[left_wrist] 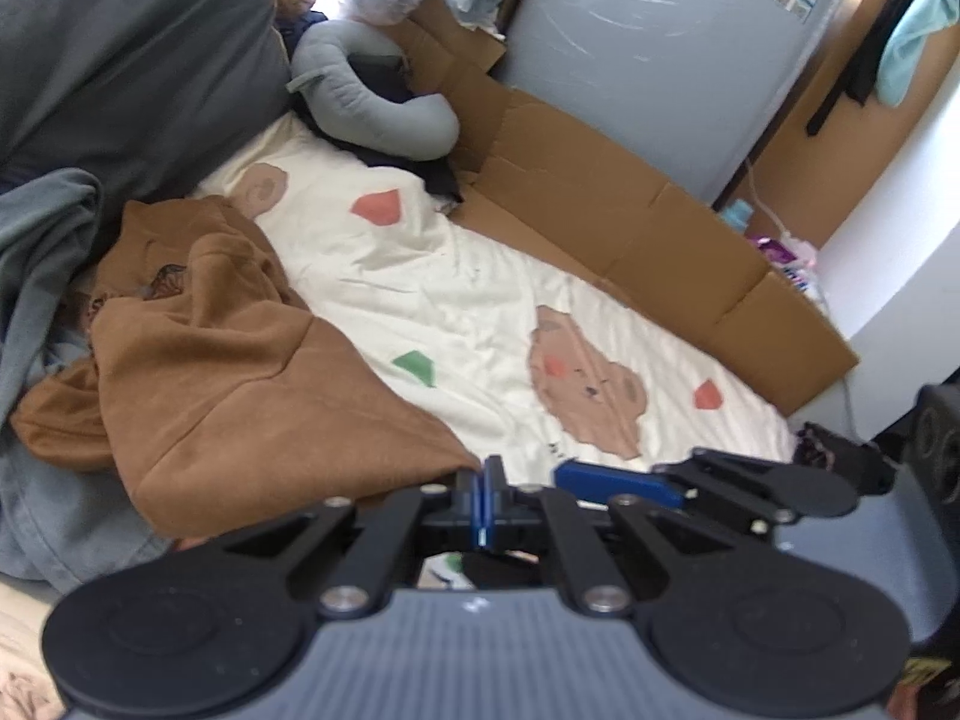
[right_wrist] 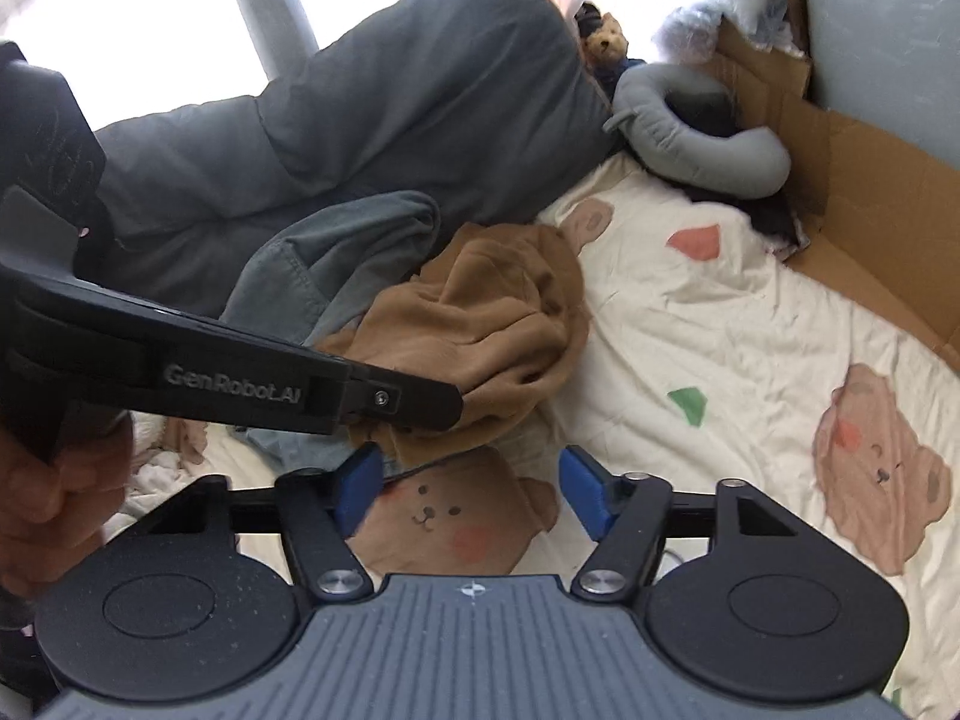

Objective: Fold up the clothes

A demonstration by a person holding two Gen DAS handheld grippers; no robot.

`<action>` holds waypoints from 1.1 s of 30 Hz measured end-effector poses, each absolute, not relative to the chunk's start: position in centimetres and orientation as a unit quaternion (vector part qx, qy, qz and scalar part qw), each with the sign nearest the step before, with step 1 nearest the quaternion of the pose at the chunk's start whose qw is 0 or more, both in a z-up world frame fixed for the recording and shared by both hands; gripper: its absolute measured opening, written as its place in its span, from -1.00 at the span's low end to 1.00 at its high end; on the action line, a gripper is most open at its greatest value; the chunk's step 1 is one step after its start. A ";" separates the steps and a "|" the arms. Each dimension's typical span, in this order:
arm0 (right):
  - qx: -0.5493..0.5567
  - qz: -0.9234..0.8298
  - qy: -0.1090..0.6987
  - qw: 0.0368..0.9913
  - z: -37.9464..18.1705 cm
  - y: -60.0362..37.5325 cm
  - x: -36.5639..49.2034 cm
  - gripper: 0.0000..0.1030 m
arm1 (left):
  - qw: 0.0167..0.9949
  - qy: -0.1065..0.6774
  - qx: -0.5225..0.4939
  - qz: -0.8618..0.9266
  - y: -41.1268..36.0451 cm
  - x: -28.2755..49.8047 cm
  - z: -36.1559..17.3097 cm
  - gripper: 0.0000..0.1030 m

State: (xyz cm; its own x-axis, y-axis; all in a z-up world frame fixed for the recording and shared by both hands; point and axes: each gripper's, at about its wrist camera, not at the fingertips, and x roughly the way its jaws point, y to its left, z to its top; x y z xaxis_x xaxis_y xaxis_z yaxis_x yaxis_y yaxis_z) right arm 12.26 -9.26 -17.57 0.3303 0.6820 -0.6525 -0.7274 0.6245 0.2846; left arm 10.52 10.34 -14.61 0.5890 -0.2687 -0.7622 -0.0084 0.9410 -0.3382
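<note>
While my left gripper (left_wrist: 486,480) pinches shut beside the brown garment's (left_wrist: 240,360) hem, my right gripper (right_wrist: 471,489) gapes wide, facing it.

A bedroom in a home is shown. A bed is covered by a cream sheet (left_wrist: 456,300) printed with brown bears and coloured shapes. A large grey pillow (right_wrist: 384,114) is propped at its head, near a bright window (right_wrist: 138,6). A small teddy bear (right_wrist: 606,45) and a grey curved cushion (left_wrist: 372,102) are set in the corner. Flattened cardboard (left_wrist: 606,210) is laid along the far edge, against a grey plastic-wrapped mattress (left_wrist: 648,54). Clothes are left crumpled on the bed: a brown top (left_wrist: 240,360) and a grey-blue garment (right_wrist: 324,258). A turquoise cloth (left_wrist: 918,42) is hung by a wooden door.
</note>
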 end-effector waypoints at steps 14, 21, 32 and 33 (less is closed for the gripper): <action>-0.005 0.406 0.390 0.827 -18.7 -8.8 12.6 -0.99 | 0.875 0.430 -0.182 -0.130 10.3 10.0 -13.8 -0.91; 0.003 0.337 0.423 0.841 -20.0 -10.9 13.9 -1.00 | 0.888 0.409 -0.192 -0.084 14.6 8.2 -15.2 -0.39; 0.035 0.215 0.468 0.857 -21.3 -16.3 17.2 -1.00 | 0.877 0.448 -0.166 0.044 20.3 8.2 -22.4 0.09; 0.038 0.204 0.471 0.858 -21.4 -16.8 17.5 -1.00 | 0.874 0.455 -0.164 0.054 20.6 8.3 -23.2 0.12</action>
